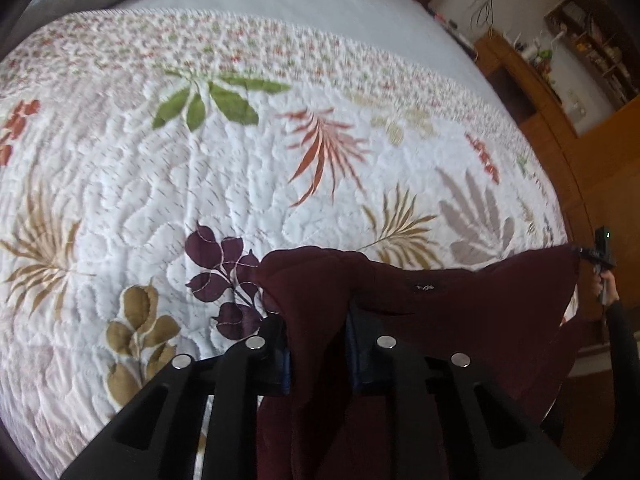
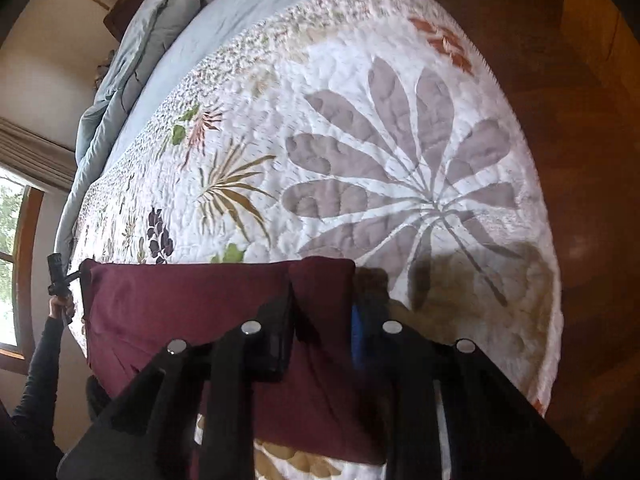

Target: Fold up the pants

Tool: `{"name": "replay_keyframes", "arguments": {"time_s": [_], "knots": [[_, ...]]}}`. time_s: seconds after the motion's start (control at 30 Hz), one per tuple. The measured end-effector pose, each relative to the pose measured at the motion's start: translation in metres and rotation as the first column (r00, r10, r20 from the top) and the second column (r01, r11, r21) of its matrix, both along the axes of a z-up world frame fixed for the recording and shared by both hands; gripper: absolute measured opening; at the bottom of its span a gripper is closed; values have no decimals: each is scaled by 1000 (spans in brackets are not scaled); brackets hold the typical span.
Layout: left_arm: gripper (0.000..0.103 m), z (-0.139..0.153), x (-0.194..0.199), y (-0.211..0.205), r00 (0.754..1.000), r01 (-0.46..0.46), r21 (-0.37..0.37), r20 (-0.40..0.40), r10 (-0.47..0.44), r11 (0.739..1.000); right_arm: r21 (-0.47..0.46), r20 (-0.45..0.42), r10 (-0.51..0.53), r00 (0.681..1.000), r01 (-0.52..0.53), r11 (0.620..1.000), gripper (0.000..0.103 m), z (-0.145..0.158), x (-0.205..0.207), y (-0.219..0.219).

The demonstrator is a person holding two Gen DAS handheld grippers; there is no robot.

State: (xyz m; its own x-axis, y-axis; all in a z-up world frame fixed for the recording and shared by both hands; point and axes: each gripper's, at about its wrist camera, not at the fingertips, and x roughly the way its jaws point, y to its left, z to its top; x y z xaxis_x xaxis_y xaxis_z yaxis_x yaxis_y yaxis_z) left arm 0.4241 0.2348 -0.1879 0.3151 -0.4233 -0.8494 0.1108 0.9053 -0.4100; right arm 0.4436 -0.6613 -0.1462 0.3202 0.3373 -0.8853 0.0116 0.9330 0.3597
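The dark maroon pants (image 1: 460, 292) hang stretched between my two grippers above the near edge of the bed. My left gripper (image 1: 318, 340) is shut on one bunched upper corner, with cloth filling the gap between its fingers. In its view the right gripper (image 1: 596, 256) pinches the far corner at the right edge. In the right wrist view the pants (image 2: 192, 312) spread as a flat panel, and my right gripper (image 2: 320, 332) is shut on their top right corner. The left gripper (image 2: 64, 276) holds the top left corner, with a hand and dark sleeve below it.
A white quilt with a leaf print (image 1: 240, 184) covers the bed (image 2: 400, 128). A bunched grey-blue duvet (image 2: 132, 64) lies at its far end. Wooden floor (image 2: 592, 160) runs along the right side. Wooden shelves (image 1: 540, 92) stand beyond the bed, and a window (image 2: 8, 240) is at the left.
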Motion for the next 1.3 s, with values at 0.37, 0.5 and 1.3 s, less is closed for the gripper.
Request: {"name": "replay_keyframes", "arguments": {"time_s": [0.37,0.5,1.3], "knots": [[17,88,-56,1,983,-34,-61,180,44,998,-52,151,-46,987,55,997,21,74,-65,13],[17,115,-89,1,973,-15,-73,227,32,997,-75,185,-58,981,73,994,21,92,-103,10],[64,29,-320,14,998,-24,135,68,15,991,-22,206,-313,927,324,946,60,12,-360,27]]}}
